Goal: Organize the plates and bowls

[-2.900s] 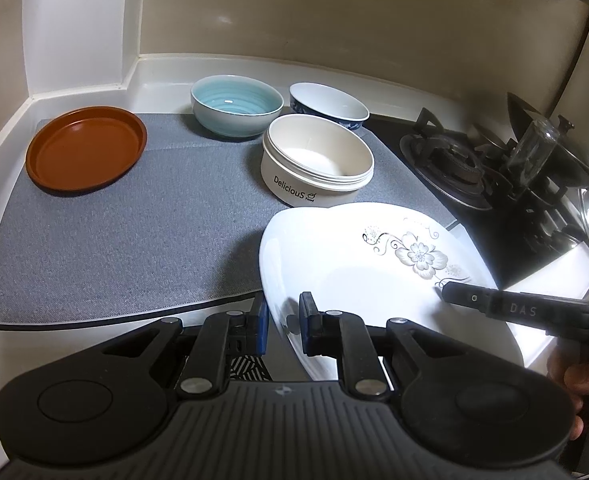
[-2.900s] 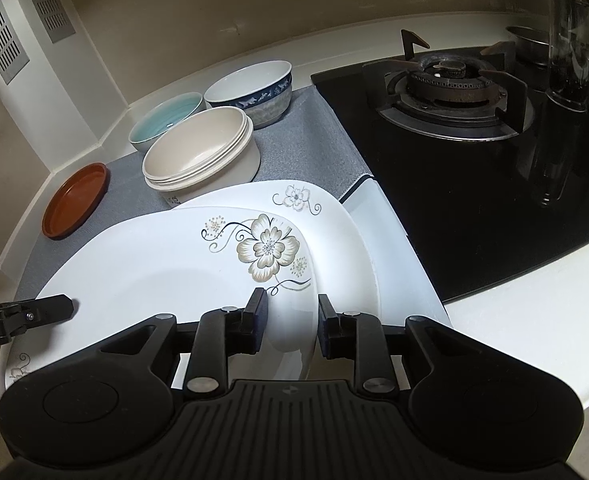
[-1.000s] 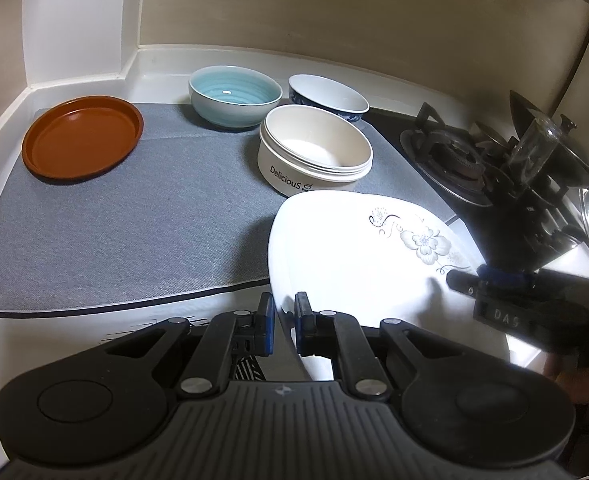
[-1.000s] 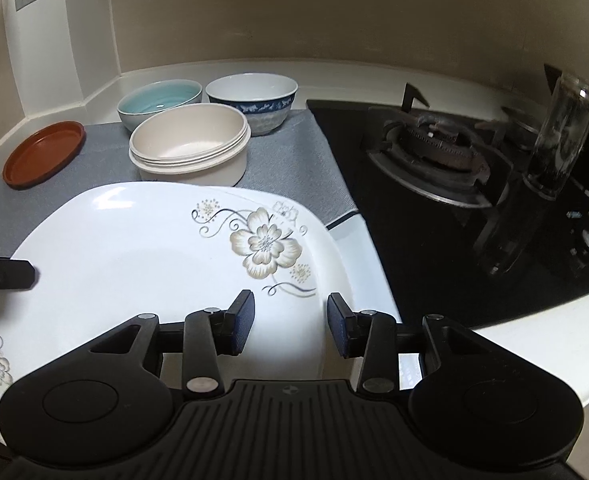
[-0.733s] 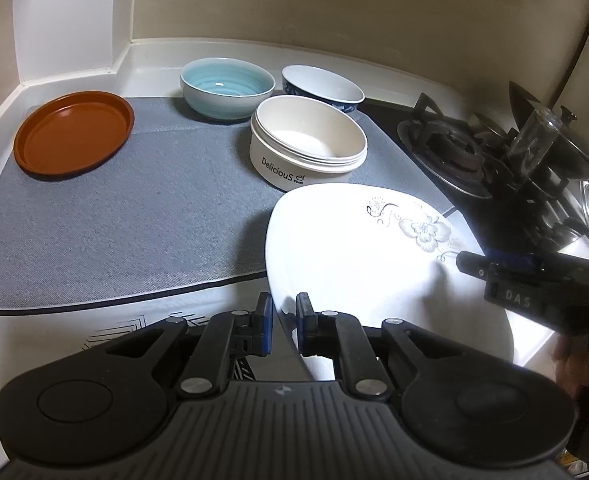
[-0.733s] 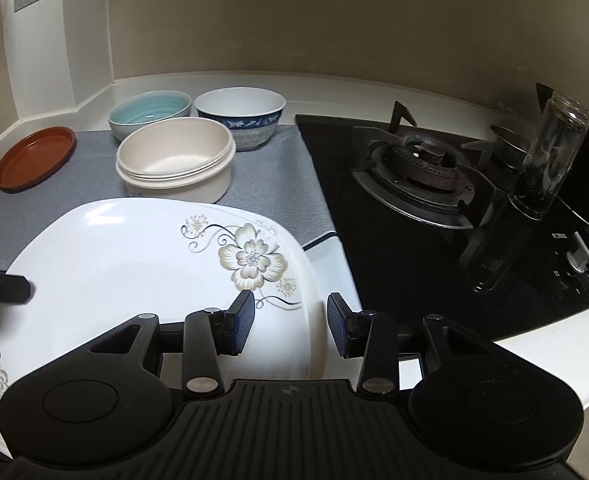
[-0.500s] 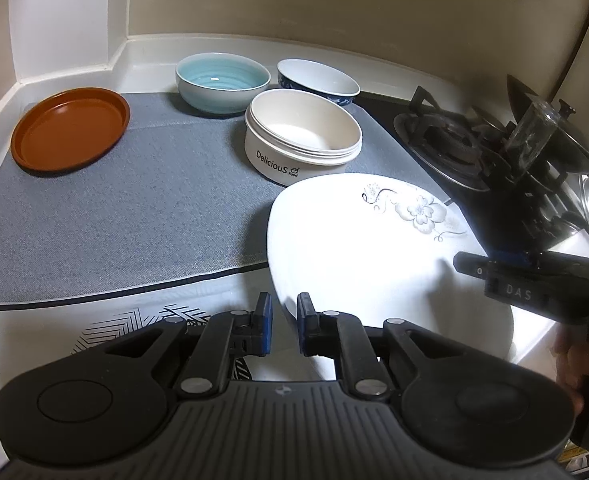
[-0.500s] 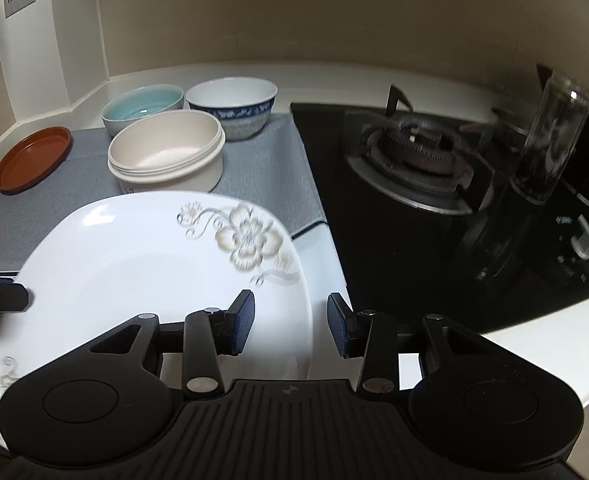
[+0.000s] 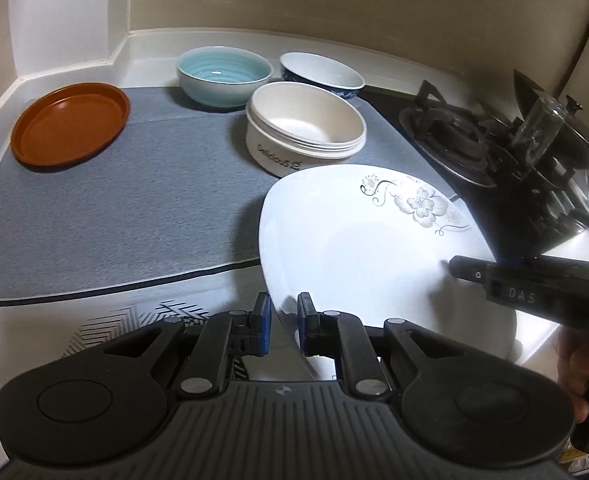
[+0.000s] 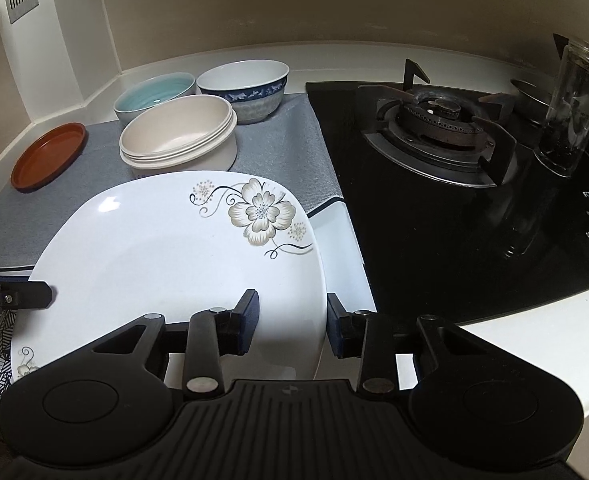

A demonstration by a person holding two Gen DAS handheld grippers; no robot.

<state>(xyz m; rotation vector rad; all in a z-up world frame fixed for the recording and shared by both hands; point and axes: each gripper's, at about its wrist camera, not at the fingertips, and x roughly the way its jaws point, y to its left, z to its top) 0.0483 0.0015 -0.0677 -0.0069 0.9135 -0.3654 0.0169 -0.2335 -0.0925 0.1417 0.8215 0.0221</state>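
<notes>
A white flower-patterned plate (image 9: 366, 248) is held above the counter's front edge; it also shows in the right wrist view (image 10: 166, 248). My left gripper (image 9: 284, 326) is shut on its left rim. My right gripper (image 10: 292, 322) is open, its fingers straddling the plate's right rim without squeezing. On the grey mat (image 9: 114, 216) stand a brown plate (image 9: 70, 128), a light blue bowl (image 9: 224, 76), a blue-rimmed white bowl (image 9: 322, 78) and a stack of cream bowls (image 9: 306, 132).
A black gas hob (image 10: 454, 184) with a burner (image 10: 434, 120) lies to the right, with a glass jar (image 10: 574, 112) on it. A patterned cloth (image 9: 166, 312) lies at the counter front. Walls close the back and left.
The stacked flower plates at the counter edge no longer show; one plate is raised and carried a little left. My right gripper's fingers have opened wider. My left gripper stays shut on the rim.
</notes>
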